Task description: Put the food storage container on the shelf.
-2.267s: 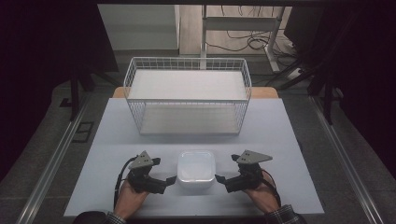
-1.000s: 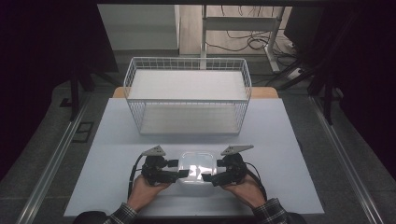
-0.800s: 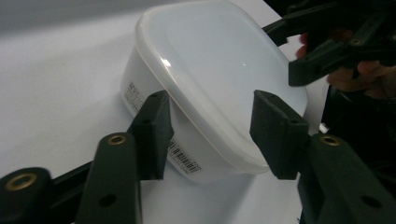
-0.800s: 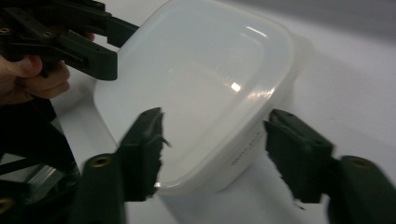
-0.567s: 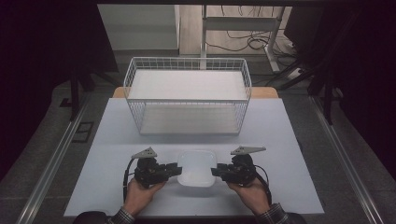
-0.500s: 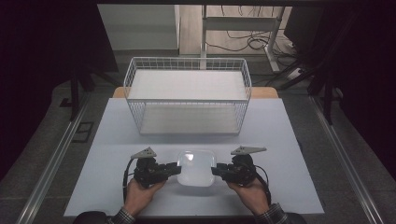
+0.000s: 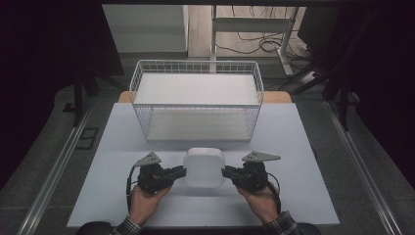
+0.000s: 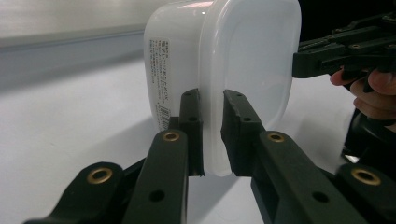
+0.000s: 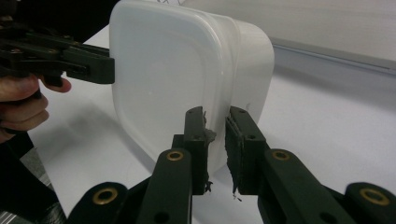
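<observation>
- The white lidded container point(image 7: 204, 167) sits between your two grippers near the front edge of the table point(image 7: 303, 147), midway along that edge and just in front of the wire basket point(image 7: 195, 100).
- You already have it pinched on both sides: in the left gripper view the left gripper point(image 8: 212, 133) has its jaws clamped on the rim of the lid point(image 8: 252, 60), and in the right gripper view the right gripper point(image 9: 215, 140) grips the rim on the opposite side the same way.
- Both pairs of jaws have just been closing, and they now stand nearly together with only the thin rim between the pads.
- In both gripper views the container looks tipped, its lid facing you and a shadow under it, so I judge it is coming off the table; whether its lower edge touches the surface I cannot tell.
- Done so far, as I read it: the reach and the two-sided grasp.
- Left, as I judge it: the lift, the carry over the basket's near wall, and the set-down inside; the basket holds nothing yet.
- The basket stands towards the far edge of the table, apart from both grippers.
</observation>
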### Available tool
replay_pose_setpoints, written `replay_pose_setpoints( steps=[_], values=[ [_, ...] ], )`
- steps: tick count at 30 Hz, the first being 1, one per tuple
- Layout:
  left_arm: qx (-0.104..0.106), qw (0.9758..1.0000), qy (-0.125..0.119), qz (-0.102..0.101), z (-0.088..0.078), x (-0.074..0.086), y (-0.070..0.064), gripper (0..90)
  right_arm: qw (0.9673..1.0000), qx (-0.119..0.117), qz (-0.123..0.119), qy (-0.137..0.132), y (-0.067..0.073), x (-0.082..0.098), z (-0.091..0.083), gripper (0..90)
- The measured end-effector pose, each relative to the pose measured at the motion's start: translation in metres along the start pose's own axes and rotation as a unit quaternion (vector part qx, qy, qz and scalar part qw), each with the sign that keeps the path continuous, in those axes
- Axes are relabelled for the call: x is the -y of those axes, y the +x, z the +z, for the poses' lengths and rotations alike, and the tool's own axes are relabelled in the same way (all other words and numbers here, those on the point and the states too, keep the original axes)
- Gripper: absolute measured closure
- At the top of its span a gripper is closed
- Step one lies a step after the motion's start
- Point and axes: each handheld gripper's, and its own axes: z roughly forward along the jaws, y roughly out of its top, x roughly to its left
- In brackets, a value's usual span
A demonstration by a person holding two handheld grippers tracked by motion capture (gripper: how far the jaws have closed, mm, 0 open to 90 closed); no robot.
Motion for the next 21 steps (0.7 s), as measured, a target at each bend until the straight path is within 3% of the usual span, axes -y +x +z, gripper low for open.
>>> replay_pose_setpoints(
  steps=[4,12,21],
  values=[
    [-0.015,0.9998,0.001,0.011,0.001,-0.005,-0.001,78.7,1.0,0.004,-0.005,-0.002,-0.002,-0.003,0.004,78.1],
    [-0.024,0.9996,-0.003,0.012,0.003,-0.018,0.002,78.8,0.9999,0.009,-0.006,-0.01,-0.008,-0.014,0.007,78.0],
    [-0.037,0.9992,-0.016,0.009,0.003,-0.033,0.013,78.8,0.9994,0.021,-0.022,-0.014,-0.011,-0.038,0.018,77.4]
  ],
)
